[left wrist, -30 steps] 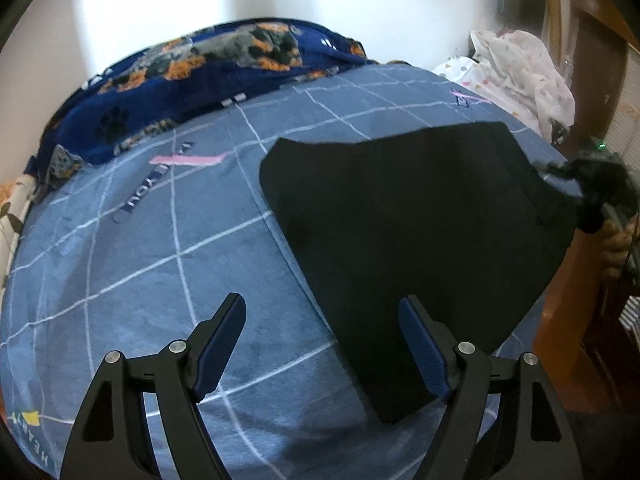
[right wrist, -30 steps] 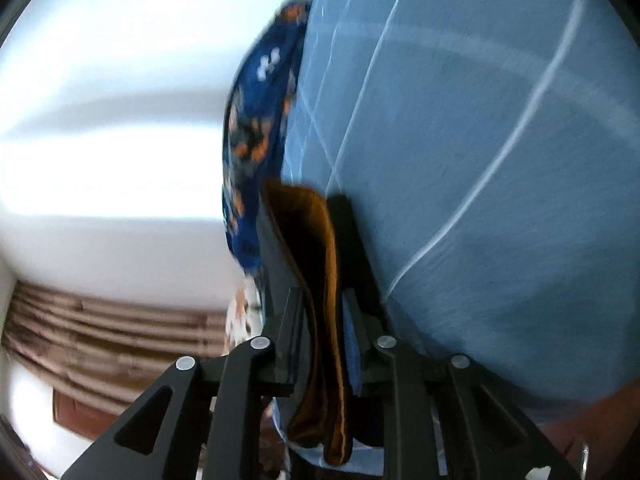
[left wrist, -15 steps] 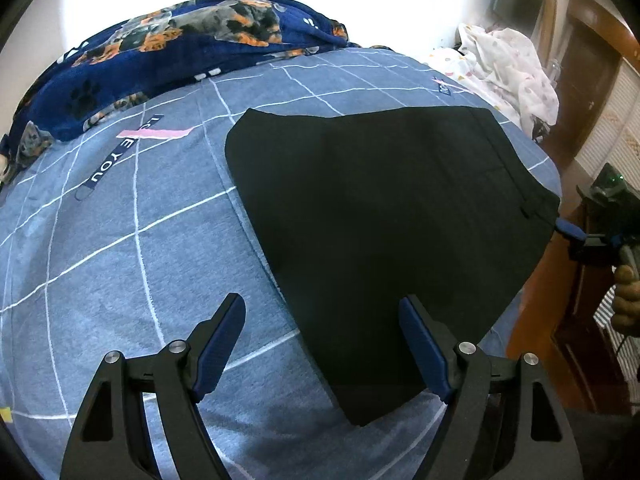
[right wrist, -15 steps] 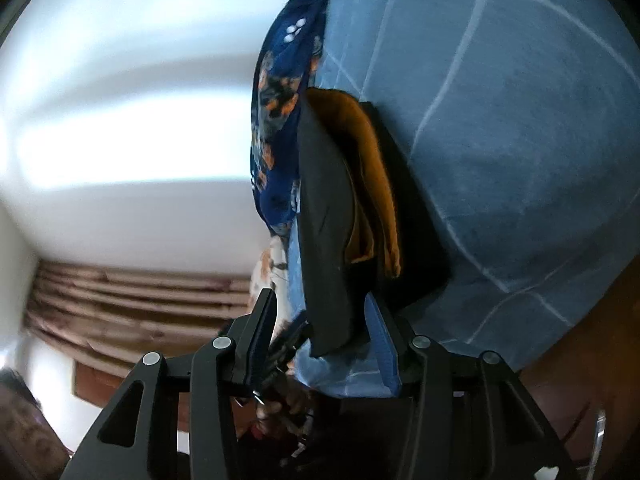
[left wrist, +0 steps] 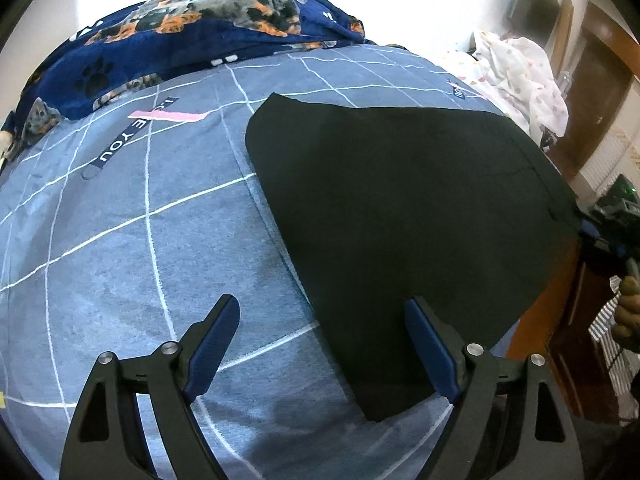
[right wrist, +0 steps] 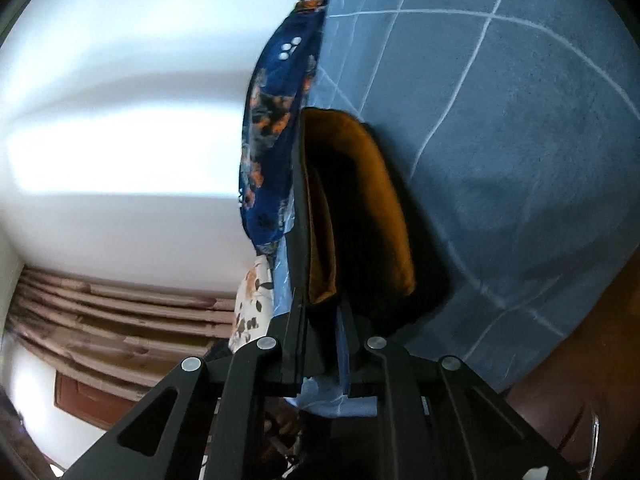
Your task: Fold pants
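Note:
Black pants (left wrist: 400, 208) lie spread flat on the blue grid-pattern bed sheet (left wrist: 120, 240). My left gripper (left wrist: 322, 302) hovers over their near corner with its jaws opening; nothing is gripped, and the pants' edge and bare sheet show between the fingers. At the right edge of that view, my right gripper (left wrist: 592, 232) sits at the waist corner. In the right wrist view the right gripper (right wrist: 322, 312) is closing, and its pads press on the waistband of the pants (right wrist: 360, 200), whose orange lining shows.
A dark blue animal-print blanket (left wrist: 180, 40) is bunched along the far side of the bed. White spotted fabric (left wrist: 524, 76) is piled at the far right, beside wooden furniture (left wrist: 592, 92). A person's hand (left wrist: 628, 308) holds the right gripper off the bed's right edge. Brown curtains (right wrist: 100, 300) hang beyond.
The right gripper opened on the waistband half a second ago and has shut on it again. The pants lie flatter and more spread than a second ago. The left gripper barely moved.

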A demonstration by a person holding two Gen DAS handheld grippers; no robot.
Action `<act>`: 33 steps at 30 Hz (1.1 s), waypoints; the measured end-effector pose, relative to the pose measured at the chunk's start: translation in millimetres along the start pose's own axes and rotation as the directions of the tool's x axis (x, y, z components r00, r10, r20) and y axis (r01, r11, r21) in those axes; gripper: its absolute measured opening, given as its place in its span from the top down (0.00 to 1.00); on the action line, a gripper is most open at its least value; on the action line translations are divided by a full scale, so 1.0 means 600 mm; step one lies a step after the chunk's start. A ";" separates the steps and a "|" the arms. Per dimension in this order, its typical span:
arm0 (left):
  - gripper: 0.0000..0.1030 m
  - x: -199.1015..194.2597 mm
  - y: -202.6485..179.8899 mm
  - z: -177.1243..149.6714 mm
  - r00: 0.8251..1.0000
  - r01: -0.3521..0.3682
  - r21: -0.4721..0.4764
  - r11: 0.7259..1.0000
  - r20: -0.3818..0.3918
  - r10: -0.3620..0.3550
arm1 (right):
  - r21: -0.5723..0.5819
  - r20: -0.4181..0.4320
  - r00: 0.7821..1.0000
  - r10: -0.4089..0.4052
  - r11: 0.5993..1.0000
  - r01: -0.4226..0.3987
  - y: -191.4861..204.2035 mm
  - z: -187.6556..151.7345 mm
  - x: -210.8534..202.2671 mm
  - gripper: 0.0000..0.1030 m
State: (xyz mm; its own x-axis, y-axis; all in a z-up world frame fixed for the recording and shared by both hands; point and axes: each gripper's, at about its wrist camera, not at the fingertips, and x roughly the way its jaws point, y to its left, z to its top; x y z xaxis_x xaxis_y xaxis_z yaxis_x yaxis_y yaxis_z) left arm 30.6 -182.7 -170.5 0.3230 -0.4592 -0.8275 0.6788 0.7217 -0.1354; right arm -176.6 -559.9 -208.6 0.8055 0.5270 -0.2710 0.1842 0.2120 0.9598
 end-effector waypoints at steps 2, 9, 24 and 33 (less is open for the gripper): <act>0.18 0.004 -0.001 -0.001 1.000 0.001 0.000 1.000 -0.004 -0.001 | 0.023 -0.010 0.999 -0.042 0.999 0.043 -0.022 -0.005 0.002 0.88; 0.15 0.013 0.003 -0.004 1.000 0.016 -0.020 1.000 -0.014 -0.016 | 0.185 -0.006 1.000 0.020 0.983 -0.018 -0.092 -0.001 0.011 0.90; 0.13 0.019 0.007 -0.007 1.000 0.018 -0.033 0.999 -0.010 -0.018 | -0.018 0.028 0.984 -0.176 0.984 0.177 -0.011 0.022 -0.021 0.56; 0.13 -0.006 0.006 -0.004 1.000 0.015 -0.018 1.000 0.013 -0.015 | -0.201 0.008 0.963 -0.271 0.943 0.267 0.010 0.093 0.022 0.47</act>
State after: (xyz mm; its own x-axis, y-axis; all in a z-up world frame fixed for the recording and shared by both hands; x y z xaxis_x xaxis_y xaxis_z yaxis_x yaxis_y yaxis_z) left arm 30.2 -177.4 -169.3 0.3215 -0.4763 -0.8184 0.6714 0.7241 -0.1577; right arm -133.7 -597.6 -202.5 0.7303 0.4430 -0.5200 0.2750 0.5061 0.8175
